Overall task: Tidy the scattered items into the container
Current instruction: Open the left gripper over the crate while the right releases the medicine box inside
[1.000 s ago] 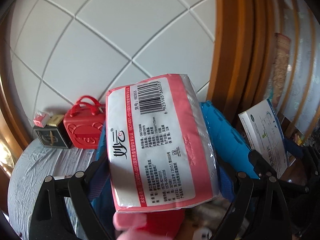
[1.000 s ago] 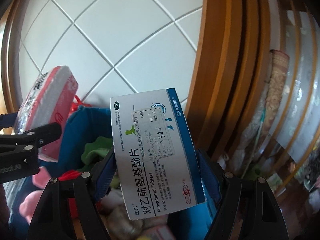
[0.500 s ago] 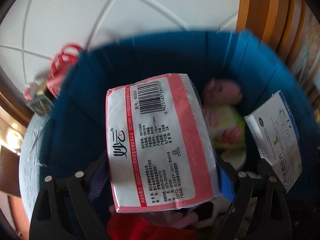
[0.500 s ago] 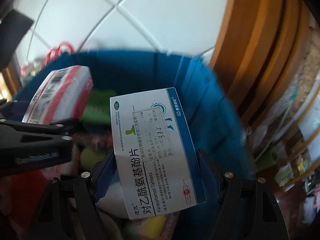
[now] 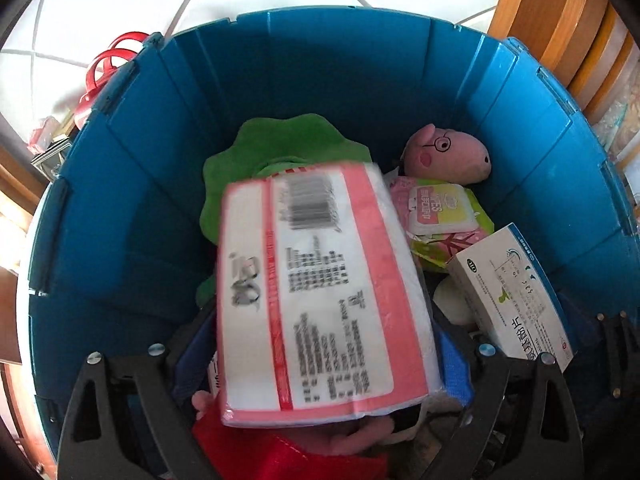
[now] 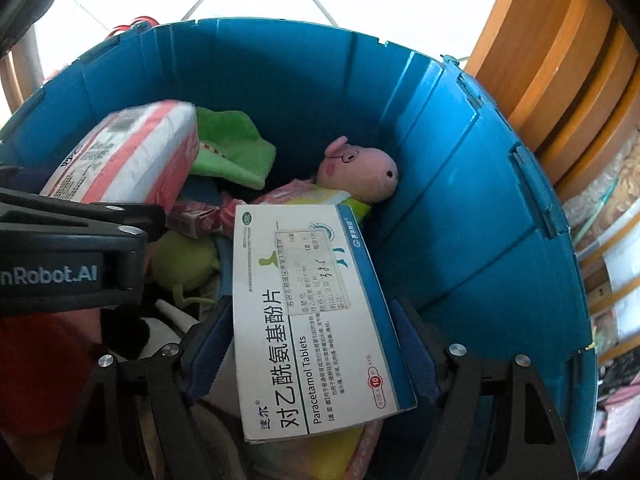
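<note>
My left gripper (image 5: 324,360) is shut on a pink and white tissue pack (image 5: 320,300), held just inside the mouth of the blue bin (image 5: 320,80). The pack is blurred while the bin around it is sharp. In the right wrist view the pack (image 6: 120,156) shows at upper left, above the left gripper's black finger (image 6: 72,240). My right gripper (image 6: 312,344) is shut on a white and blue paracetamol box (image 6: 312,300), also over the bin (image 6: 280,92). That box (image 5: 516,292) shows at the right of the left wrist view.
Inside the bin lie a pink pig plush (image 5: 448,156), a green plush (image 5: 280,144), a wet wipes pack (image 5: 440,208) and something red (image 5: 280,456). A red bag (image 5: 108,68) stands outside, behind the bin's left rim. Wooden framing (image 5: 560,12) rises at the right.
Both grippers have dropped and tipped downward, from looking at the wall to looking into the bin. The tissue pack has shifted slightly between the left pads and is now blurred.
</note>
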Tool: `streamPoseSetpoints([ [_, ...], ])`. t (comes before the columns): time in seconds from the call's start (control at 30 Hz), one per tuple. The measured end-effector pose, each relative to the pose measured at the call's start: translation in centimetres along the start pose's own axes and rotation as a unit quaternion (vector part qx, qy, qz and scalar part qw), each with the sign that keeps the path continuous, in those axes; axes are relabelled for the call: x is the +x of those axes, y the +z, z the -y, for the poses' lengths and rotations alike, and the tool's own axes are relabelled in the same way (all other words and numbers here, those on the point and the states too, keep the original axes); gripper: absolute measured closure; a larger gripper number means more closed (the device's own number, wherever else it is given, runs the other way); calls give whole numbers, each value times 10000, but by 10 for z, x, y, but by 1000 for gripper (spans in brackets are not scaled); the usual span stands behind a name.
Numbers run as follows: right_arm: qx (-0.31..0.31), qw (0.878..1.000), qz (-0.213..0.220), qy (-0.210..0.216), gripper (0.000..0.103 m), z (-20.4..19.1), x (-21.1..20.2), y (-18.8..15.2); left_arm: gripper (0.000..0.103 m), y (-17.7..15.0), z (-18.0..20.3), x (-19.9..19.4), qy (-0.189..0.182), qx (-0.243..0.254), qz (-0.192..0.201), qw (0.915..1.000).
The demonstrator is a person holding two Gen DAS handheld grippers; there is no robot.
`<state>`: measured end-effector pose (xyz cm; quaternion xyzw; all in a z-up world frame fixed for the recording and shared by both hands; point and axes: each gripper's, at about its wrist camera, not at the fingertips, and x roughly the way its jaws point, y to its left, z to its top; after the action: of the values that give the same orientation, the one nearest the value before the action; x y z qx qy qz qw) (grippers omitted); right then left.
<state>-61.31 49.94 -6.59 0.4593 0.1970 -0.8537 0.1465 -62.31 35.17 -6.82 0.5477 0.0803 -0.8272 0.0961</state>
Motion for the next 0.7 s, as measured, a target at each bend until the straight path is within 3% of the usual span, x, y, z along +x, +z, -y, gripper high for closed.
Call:
streamPoseSetpoints([
  [0.13, 11, 10000, 35, -78, 23, -1, -3, 3, 9, 1, 4, -17, 133, 68, 365, 9992],
  [0.23, 140, 9997, 209, -9, 15, 4, -13, 5, 9, 0, 3, -30, 171, 127, 574, 9981],
  [0.5, 220, 9995, 206, 54, 14, 4, -15, 8, 9, 0, -1, -34, 141, 84, 508, 9986],
  [0.7, 253, 9993, 172, 224, 6, 1, -15, 8, 9, 0, 0, -33, 149, 75, 511, 9986],
])
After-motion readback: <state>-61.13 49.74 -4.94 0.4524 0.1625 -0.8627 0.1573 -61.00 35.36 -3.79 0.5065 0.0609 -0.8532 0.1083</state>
